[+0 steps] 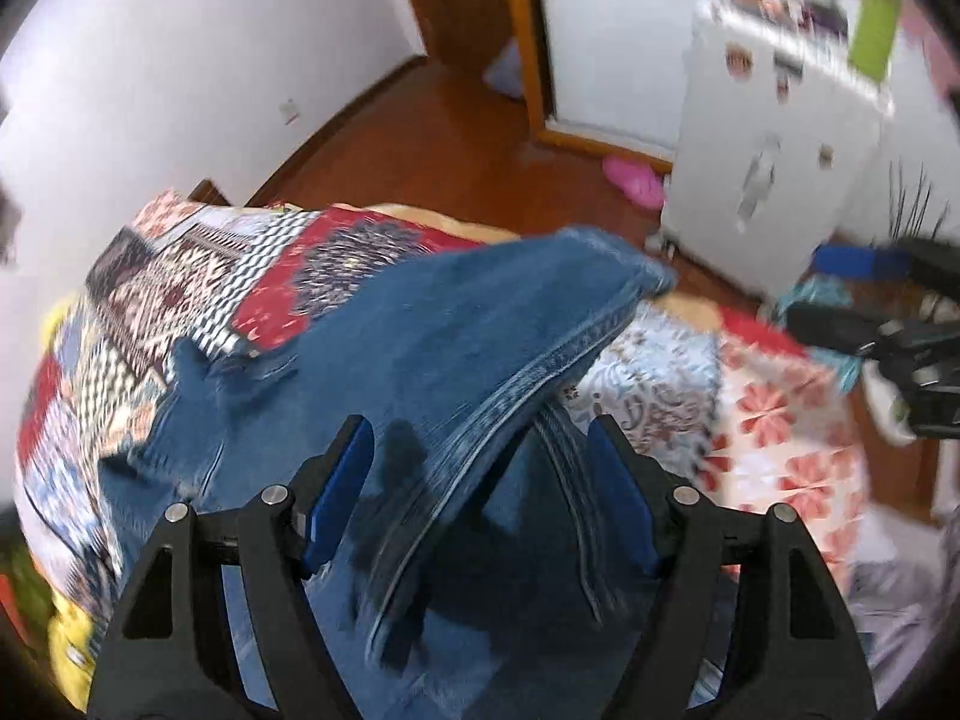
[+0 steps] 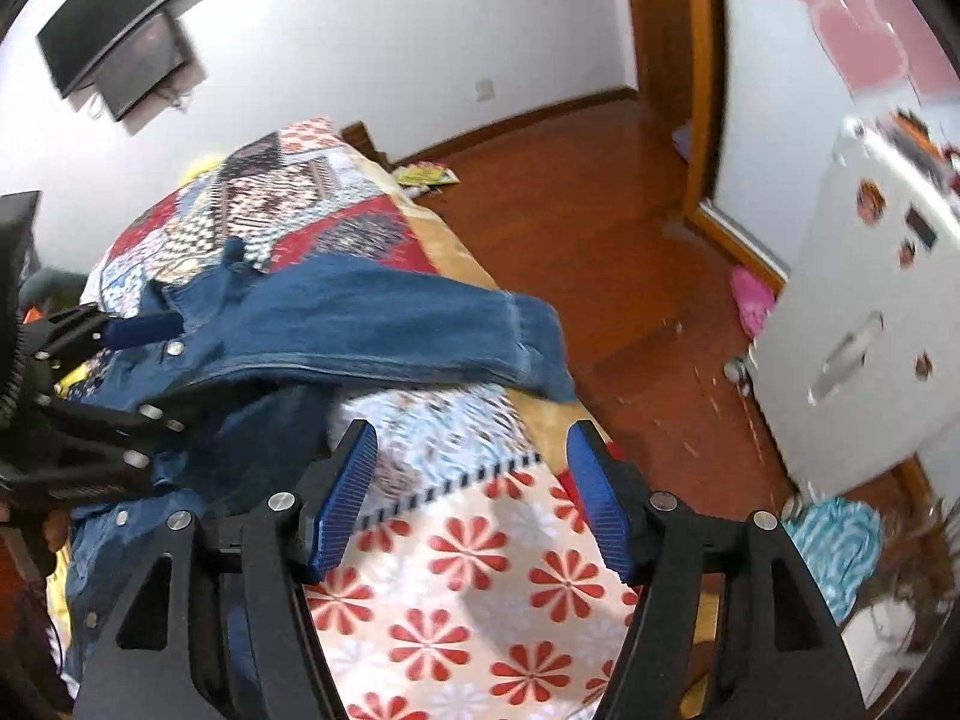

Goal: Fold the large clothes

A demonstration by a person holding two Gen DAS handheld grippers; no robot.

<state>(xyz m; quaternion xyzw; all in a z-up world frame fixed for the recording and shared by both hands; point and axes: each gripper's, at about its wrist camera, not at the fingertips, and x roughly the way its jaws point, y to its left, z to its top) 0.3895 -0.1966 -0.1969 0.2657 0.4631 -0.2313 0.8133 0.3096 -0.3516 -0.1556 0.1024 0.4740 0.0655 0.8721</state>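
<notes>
A blue denim jacket [image 2: 360, 324] lies on the patchwork-quilted bed [image 2: 480, 570] beside a red-brown wooden floor [image 2: 600, 228]. The left gripper [image 1: 480, 456] is spread over the denim; the right gripper [image 2: 474, 462] is spread, empty.

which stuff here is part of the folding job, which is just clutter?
Job:
- denim garment
- patchwork bedspread, the folding surface
- left tongs, open over the denim
- right tongs, open, nothing between them

Clutter:
- white fridge
- pink slipper
- wall TV
- teal cloth

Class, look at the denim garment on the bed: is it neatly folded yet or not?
Not yet. The denim garment lies rumpled across the patchwork quilt, one sleeve stretched toward the bed's edge.
</notes>
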